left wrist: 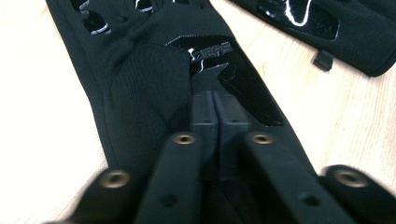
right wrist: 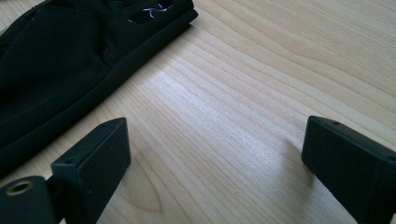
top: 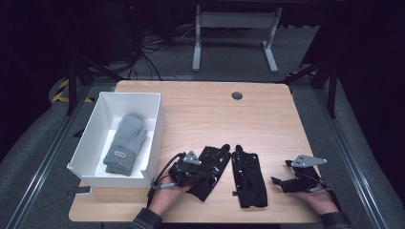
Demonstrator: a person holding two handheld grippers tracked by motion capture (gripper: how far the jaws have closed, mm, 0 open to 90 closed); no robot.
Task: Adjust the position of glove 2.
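Your left tool [top: 198,172], low and left of the middle in the high view, has its jaws pressed almost together on the cuff end of the left black glove [top: 209,169]. In the left gripper view the two pads [left wrist: 204,112] meet on a small fold of the cloth [left wrist: 140,88], so the pinch looks thin. I think the cloth could slide out when you lift, because so little of it sits between the pads.

That glove lies flat on the table [top: 200,109], just right of the white box [top: 114,174]. A grey mitten [top: 125,142] lies inside the box. If you carry the glove over, I guess the hanging fingers could catch on the near wall of the box and flop outside. Lift high first.

Just beside it, apart by a thin gap, lies the second black glove [top: 248,176]. If you drag and do not lift, the first glove may push it or pull it along.

Your right tool [top: 282,185], at the lower right in the high view, is spread wide and holds nothing. It sits low over bare wood, near the edge of that second glove [right wrist: 56,79]. A quick swing to the side could knock the glove askew.
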